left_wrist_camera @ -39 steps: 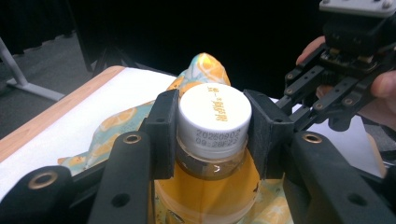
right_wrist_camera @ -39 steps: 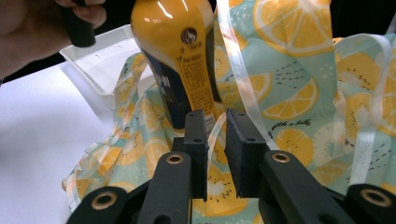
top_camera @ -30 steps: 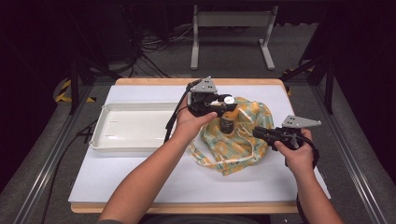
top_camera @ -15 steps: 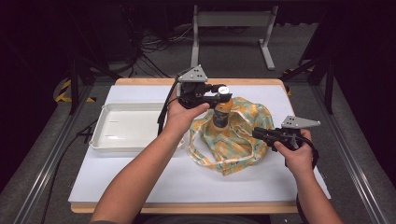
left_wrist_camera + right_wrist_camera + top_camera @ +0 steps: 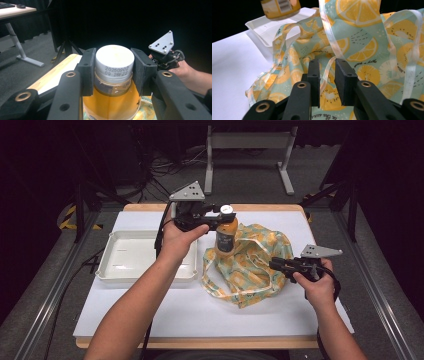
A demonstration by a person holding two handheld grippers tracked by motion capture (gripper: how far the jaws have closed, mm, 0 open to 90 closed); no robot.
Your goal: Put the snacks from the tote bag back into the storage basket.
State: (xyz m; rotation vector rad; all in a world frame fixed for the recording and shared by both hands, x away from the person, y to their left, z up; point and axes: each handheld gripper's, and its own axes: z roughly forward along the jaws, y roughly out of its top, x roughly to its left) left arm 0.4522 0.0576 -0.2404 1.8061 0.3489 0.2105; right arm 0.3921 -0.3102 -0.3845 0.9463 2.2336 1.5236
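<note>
The bottle (image 5: 226,234) of orange liquid hangs above the fruit-print bag (image 5: 248,265), clear of its mouth, beside the white tray (image 5: 116,272). Your left gripper (image 5: 113,68) is clamped on its white cap (image 5: 114,60) and neck. It looks heavy, rigid and smooth, so keep hold just under the cap. The bag is soft and limp. Your right gripper (image 5: 327,76) has just been opening, narrowly parted around a ribbon handle (image 5: 325,72) without pressing it.

One bottle (image 5: 226,234) (white cap, orange contents), one bag (image 5: 250,265) and one tray (image 5: 120,265). Two tools: left tool (image 5: 220,219) and right tool (image 5: 274,265). One bench (image 5: 150,320).
</note>
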